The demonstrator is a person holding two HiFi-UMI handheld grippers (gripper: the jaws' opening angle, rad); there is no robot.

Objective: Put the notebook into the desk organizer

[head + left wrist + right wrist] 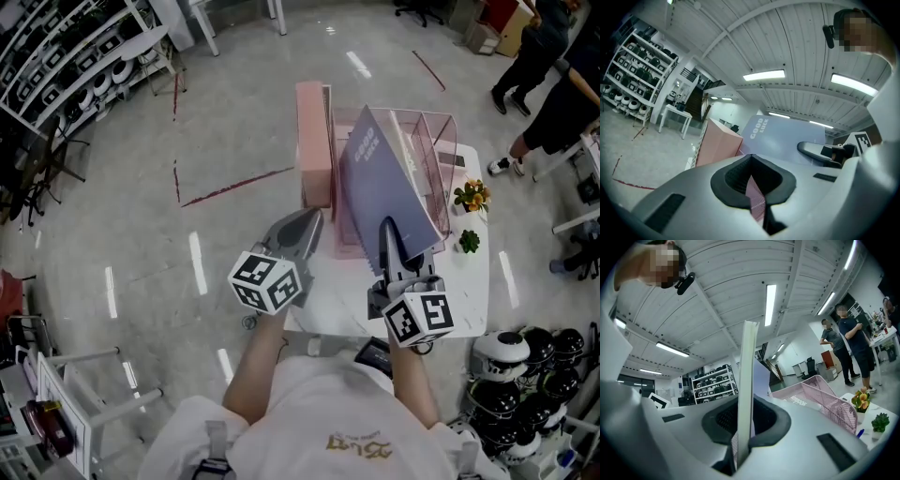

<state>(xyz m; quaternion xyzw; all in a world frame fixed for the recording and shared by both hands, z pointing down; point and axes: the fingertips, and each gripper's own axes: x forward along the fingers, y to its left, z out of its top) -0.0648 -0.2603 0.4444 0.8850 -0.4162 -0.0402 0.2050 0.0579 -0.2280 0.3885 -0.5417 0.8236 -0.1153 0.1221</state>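
Note:
My right gripper [386, 227] [745, 401] is shut on the lower edge of the blue-grey notebook [384, 187] [746, 371], which prints "GOOD LUCK". It holds the notebook tilted over the pink mesh desk organizer [439, 139] [827, 401] on the white table [469, 286]. In the right gripper view the notebook stands edge-on between the jaws. To the notebook's left, my left gripper [314, 220] [751, 158] hangs shut, with nothing seen held. The left gripper view shows the notebook [785, 138] ahead and to the right.
A tall pink box [314, 141] [717, 145] stands against the organizer's left side. A yellow-flowered pot [472, 195] and a small green plant [469, 242] sit at the table's right edge. Helmets [525, 366] lie at the lower right. People [553, 66] stand at the far right.

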